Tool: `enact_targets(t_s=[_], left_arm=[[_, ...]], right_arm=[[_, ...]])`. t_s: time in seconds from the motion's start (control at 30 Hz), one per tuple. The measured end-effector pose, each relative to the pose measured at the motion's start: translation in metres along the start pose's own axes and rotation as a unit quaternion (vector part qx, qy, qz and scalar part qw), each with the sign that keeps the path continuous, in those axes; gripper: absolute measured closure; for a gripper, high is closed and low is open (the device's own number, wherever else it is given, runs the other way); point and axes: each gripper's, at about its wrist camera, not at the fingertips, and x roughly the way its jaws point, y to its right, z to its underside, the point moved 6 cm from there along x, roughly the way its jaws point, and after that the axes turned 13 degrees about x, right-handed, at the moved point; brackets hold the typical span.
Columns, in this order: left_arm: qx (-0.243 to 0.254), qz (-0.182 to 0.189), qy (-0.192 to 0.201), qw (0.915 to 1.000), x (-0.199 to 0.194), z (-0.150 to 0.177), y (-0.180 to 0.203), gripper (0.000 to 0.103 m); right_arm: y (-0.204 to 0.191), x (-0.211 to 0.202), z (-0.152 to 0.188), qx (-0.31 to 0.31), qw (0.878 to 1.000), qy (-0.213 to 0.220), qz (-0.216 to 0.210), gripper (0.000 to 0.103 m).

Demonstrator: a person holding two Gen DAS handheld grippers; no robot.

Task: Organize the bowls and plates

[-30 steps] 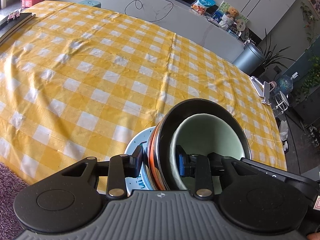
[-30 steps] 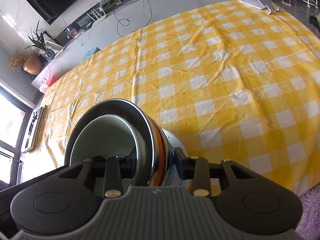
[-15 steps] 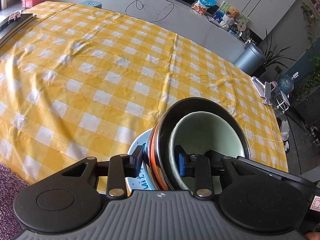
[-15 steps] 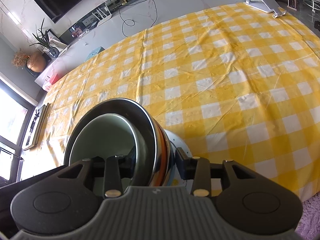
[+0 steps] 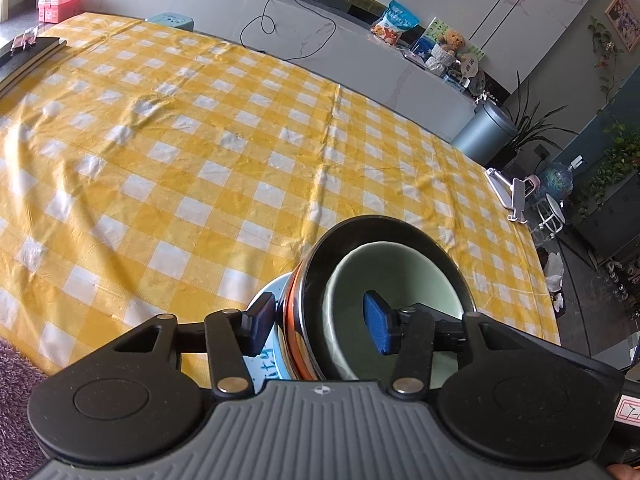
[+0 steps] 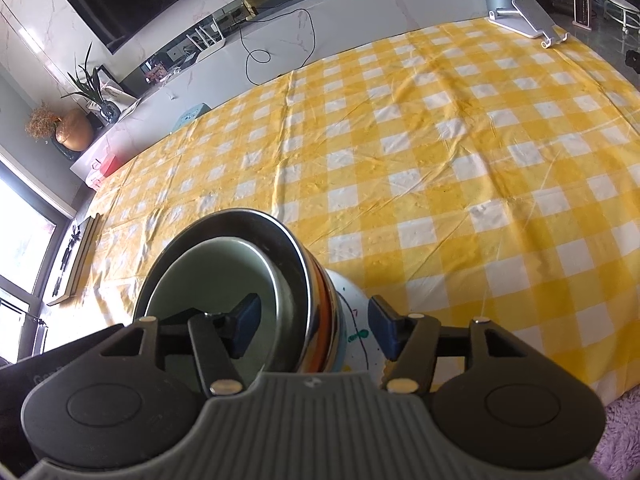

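Observation:
A nested stack sits at the near edge of the yellow checked tablecloth (image 5: 200, 152): a pale green bowl (image 5: 396, 276) inside a steel bowl (image 5: 360, 232) with an orange band, on a white-and-blue plate (image 5: 266, 364). My left gripper (image 5: 320, 328) is open, its fingers astride the stack's rim without touching. In the right wrist view the green bowl (image 6: 216, 280), steel bowl (image 6: 276, 232) and plate (image 6: 352, 312) show from the other side. My right gripper (image 6: 314, 330) is open too, its fingers standing clear on either side of the rim.
A phone stand (image 5: 508, 192) sits at the table's right edge and also shows in the right wrist view (image 6: 528, 20). Dark books (image 5: 28, 52) lie at the far left corner. A grey counter (image 5: 360, 56) runs behind the table. Purple rug (image 5: 16, 368) lies below the near edge.
Both grippers have opened: the fingers that were clamped on the stack's rim now stand apart from it. The stack has stayed in place.

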Motion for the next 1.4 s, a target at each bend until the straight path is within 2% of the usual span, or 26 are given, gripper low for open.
enact_targets(t_s=[0.17,0.27,0.47,0.6,0.7,0.87,0.97,1.13,1.3,1.4], left_arm=[[0.026,0.008,0.041,0.9988,-0.023,-0.008,0.01,0.037],[0.065,0.002,0.084,0.9944,-0.044,-0.011,0.02,0.037],[0.159,-0.046,0.155,0.974,-0.079,0.003,0.04,0.037],[0.206,-0.061,0.189,0.9583,-0.094,0.022,0.058,0.037],[0.228,-0.064,0.202,0.9502,-0.099,0.036,0.071,0.037],[0.242,-0.065,0.202,0.9466,-0.097,0.056,0.083,0.035],[0.261,-0.076,0.193,0.9429,-0.092,0.07,0.084,0.028],[0.261,-0.087,0.166,0.947,-0.081,0.084,0.08,0.024],[0.28,-0.12,0.147,0.9411,-0.067,0.1,0.076,0.016],[0.278,-0.124,0.126,0.944,-0.056,0.107,0.074,0.016]], right_arm=[[0.002,-0.022,-0.005,-0.005,0.999,0.031,-0.007,0.035],[0.002,-0.042,-0.007,-0.026,0.997,0.066,-0.003,0.032],[0.009,-0.092,0.0,-0.092,0.983,0.156,0.009,0.03],[0.016,-0.117,0.012,-0.128,0.973,0.194,0.003,0.029],[0.022,-0.129,0.023,-0.145,0.967,0.211,0.002,0.027],[0.037,-0.136,0.044,-0.151,0.964,0.219,0.001,0.027],[0.047,-0.133,0.057,-0.161,0.962,0.222,0.008,0.026],[0.062,-0.121,0.074,-0.182,0.957,0.223,0.026,0.023],[0.073,-0.106,0.091,-0.205,0.954,0.214,0.03,0.023],[0.072,-0.102,0.097,-0.218,0.952,0.214,0.023,0.019]])
